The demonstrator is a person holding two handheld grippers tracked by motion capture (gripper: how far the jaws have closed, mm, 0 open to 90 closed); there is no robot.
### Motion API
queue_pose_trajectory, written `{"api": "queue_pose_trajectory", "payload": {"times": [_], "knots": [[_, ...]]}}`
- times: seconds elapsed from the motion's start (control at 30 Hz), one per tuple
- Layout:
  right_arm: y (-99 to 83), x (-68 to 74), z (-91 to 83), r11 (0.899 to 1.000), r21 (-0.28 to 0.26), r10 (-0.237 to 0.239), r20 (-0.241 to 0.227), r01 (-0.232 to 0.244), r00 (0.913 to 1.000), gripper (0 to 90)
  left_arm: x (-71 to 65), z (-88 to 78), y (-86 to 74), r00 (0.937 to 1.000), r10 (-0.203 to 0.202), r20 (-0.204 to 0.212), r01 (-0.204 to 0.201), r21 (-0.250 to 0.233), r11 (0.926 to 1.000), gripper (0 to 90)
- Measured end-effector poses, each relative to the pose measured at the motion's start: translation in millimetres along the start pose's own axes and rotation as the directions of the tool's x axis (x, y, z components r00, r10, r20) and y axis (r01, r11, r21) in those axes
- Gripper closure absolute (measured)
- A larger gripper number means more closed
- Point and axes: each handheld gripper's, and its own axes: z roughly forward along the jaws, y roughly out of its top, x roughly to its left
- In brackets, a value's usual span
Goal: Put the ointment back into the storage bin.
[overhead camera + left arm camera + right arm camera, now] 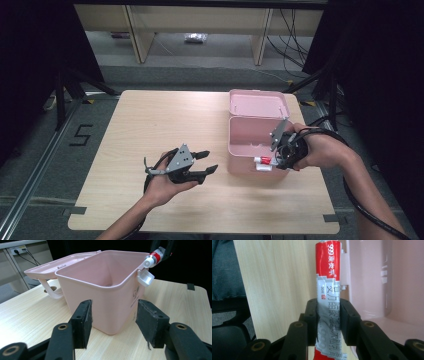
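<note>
A pink plastic box point(252, 142) stands open at the table's right, its lid point(258, 104) folded back behind it. My right gripper point(281, 156) is shut on a red and silver ointment tube point(328, 290), held at the box's front right corner. The tube's white cap end point(259, 161) points left along the box's front edge. In the left gripper view the tube point(154, 257) hangs over the box's far corner. My left gripper point(210, 162) stands open left of the box point(107, 290), nothing between its pads point(85, 320).
A white latch point(145, 277) hangs from the box's rim. The wooden table point(165, 125) is bare to the left and front of the box. Dark curtains flank the table; shelving legs and cables stand on the floor beyond it.
</note>
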Motion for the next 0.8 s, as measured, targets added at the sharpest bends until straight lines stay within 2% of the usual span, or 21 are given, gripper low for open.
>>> {"api": "queue_pose_trajectory", "payload": {"times": [0.07, 0.1, 0.23, 0.27, 0.3, 0.43, 0.47, 0.6, 0.63, 0.67, 0.7, 0.73, 0.8], "knots": [[0.1, -3.2, -0.9, 1.000, 0.001, -0.003, 0.003, 0.003, 1.0000, 71.4, 0.5, 0.7, -0.3, 1.0000, -0.001, 0.006, 0.001, -0.011, 0.9999, 45.9], [0.0, -3.6, -2.7, 1.000, 0.005, 0.023, 0.005, -0.023, 0.9997, 71.4, 1.0, 0.7, -0.1, 0.9999, 0.006, 0.008, -0.006, -0.011, 0.9999, 45.9], [0.4, -6.0, -4.3, 0.999, 0.011, 0.031, 0.004, -0.031, 0.9995, 71.4, 0.8, -0.2, 0.4, 1.0000, 0.007, 0.002, -0.007, 0.001, 1.0000, 45.9], [0.7, -8.9, -4.4, 1.000, 0.004, 0.005, 0.001, -0.005, 1.0000, 71.4, 1.1, 0.8, 0.1, 0.9999, 0.006, 0.010, -0.006, -0.011, 0.9999, 45.9], [0.5, -8.3, -5.6, 0.999, 0.010, 0.040, 0.007, -0.040, 0.9992, 71.4, 1.0, 0.8, 0.1, 0.9999, 0.006, 0.009, -0.006, -0.010, 0.9999, 45.9], [1.3, -13.2, -6.3, 0.999, 0.012, 0.040, 0.009, -0.040, 0.9992, 71.4, 0.8, 0.3, 0.3, 1.0000, 0.002, 0.002, -0.002, 0.001, 1.0000, 45.9], [3.1, -15.4, -6.7, 0.999, 0.016, 0.039, 0.010, -0.039, 0.9992, 71.4, 0.5, 0.6, 0.1, 1.0000, -0.001, 0.001, 0.001, 0.002, 1.0000, 45.9], [6.0, -21.8, -6.2, 1.000, 0.003, -0.016, 0.007, 0.016, 0.9998, 71.4, 0.0, 0.8, -0.2, 1.0000, -0.002, 0.002, 0.002, 0.004, 1.0000, 45.9], [6.4, -21.5, -7.2, 1.000, 0.017, 0.015, 0.010, -0.016, 0.9998, 71.4, 0.2, 0.8, -0.2, 1.0000, 0.000, 0.003, 0.000, 0.005, 1.0000, 45.9], [6.8, -23.1, -7.0, 1.000, 0.009, 0.003, 0.007, -0.003, 1.0000, 71.4, 0.4, 0.6, -0.2, 1.0000, 0.000, 0.002, 0.000, 0.005, 1.0000, 45.9], [7.5, -22.5, -7.9, 0.999, 0.022, 0.034, 0.018, -0.034, 0.9993, 71.4, 0.7, 0.5, -0.2, 1.0000, 0.001, 0.002, -0.001, 0.003, 1.0000, 45.9], [8.3, -26.5, -7.7, 1.000, 0.011, -0.011, 0.014, 0.011, 0.9998, 71.4, 0.8, 0.3, -0.1, 1.0000, 0.000, 0.002, 0.000, 0.002, 1.0000, 45.9], [8.8, -25.5, -8.2, 0.999, 0.026, 0.034, 0.016, -0.035, 0.9993, 71.3, 0.9, -0.1, -0.1, 1.0000, -0.001, 0.000, 0.001, 0.002, 1.0000, 45.9]]}}
